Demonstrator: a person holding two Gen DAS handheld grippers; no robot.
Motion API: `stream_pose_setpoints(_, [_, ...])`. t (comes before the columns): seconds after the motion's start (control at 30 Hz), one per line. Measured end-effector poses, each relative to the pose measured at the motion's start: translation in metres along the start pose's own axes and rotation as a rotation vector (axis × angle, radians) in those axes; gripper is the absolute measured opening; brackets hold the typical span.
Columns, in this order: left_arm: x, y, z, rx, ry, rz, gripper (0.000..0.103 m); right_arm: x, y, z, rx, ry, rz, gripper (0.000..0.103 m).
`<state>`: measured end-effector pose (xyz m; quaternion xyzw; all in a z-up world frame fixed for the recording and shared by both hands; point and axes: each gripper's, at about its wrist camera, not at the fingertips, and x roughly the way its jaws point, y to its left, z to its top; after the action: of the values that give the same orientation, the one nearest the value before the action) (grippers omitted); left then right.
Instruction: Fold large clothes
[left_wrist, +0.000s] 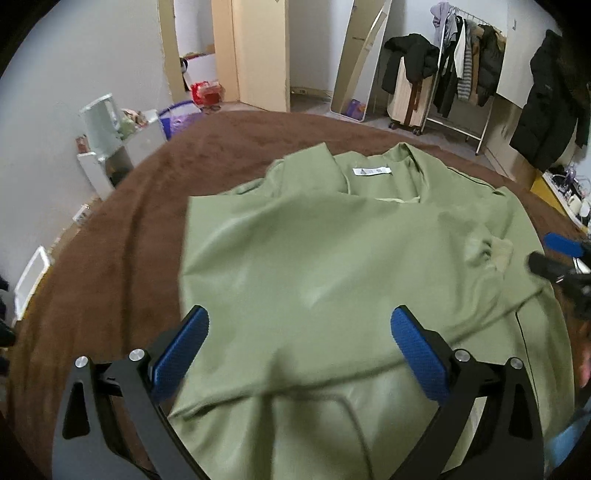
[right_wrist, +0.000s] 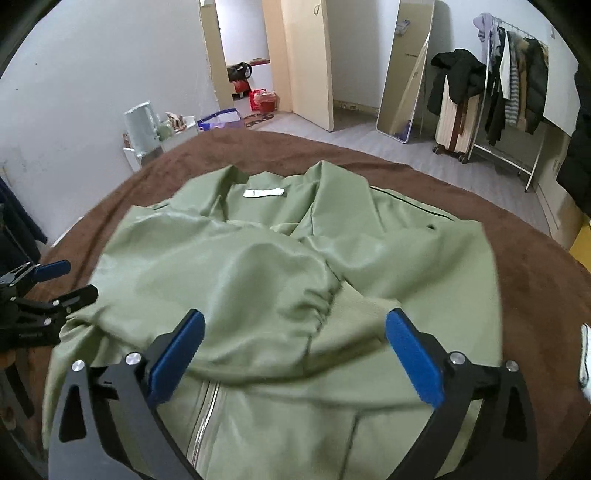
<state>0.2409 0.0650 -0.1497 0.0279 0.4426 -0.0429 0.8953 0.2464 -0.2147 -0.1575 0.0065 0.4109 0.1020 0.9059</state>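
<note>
A light green jacket (left_wrist: 314, 251) lies spread on a brown blanket (left_wrist: 122, 240), collar and white label (left_wrist: 371, 170) at the far side, both sleeves folded across its front. My left gripper (left_wrist: 299, 350) is open and empty, hovering over the jacket's lower left part. My right gripper (right_wrist: 295, 354) is open and empty above the lower middle, near a gathered sleeve cuff (right_wrist: 321, 302) and the zipper (right_wrist: 203, 417). The jacket (right_wrist: 258, 266) fills the right wrist view. The right gripper shows at the right edge of the left view (left_wrist: 554, 254); the left gripper shows at the left edge of the right view (right_wrist: 62, 280).
The brown blanket (right_wrist: 517, 258) covers a bed. Beyond it stand a white side table with a kettle (left_wrist: 101, 125), a leaning mirror (left_wrist: 360, 59), a suitcase (left_wrist: 410, 96), a clothes rack with coats (left_wrist: 469, 66) and a wooden door (left_wrist: 258, 51).
</note>
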Motion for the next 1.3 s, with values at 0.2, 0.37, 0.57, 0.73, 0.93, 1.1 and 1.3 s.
stream_pose_setpoints(0.2, [-0.044,0.016,-0.044,0.029,0.049,0.005,0.097,-0.070,-0.021,-0.040,-0.005,0.026,-0.006,0.097])
stream_pose_setpoints(0.37, [-0.073,0.037,-0.106,-0.015,0.134,-0.020,0.097,-0.107,-0.052,-0.108,0.071,0.125,-0.045,0.097])
stream_pose_setpoints(0.57, [-0.091,0.049,-0.184,-0.063,0.234,-0.034,0.097,-0.134,-0.076,-0.176,0.169,0.215,-0.086,0.097])
stream_pose_setpoints(0.73, [-0.095,0.057,-0.232,-0.129,0.289,-0.018,0.097,-0.151,-0.093,-0.223,0.280,0.258,-0.081,0.097])
stream_pose_setpoints(0.93, [-0.090,0.057,-0.269,-0.198,0.322,-0.051,0.097,-0.161,-0.108,-0.268,0.373,0.303,-0.045,0.095])
stream_pose_setpoints(1.1, [-0.091,0.049,-0.278,-0.199,0.293,-0.071,0.097,-0.156,-0.116,-0.296,0.442,0.337,-0.014,0.088])
stream_pose_setpoints(1.3, [-0.095,0.050,-0.280,-0.245,0.269,-0.136,0.096,-0.157,-0.112,-0.297,0.450,0.321,0.008,0.088])
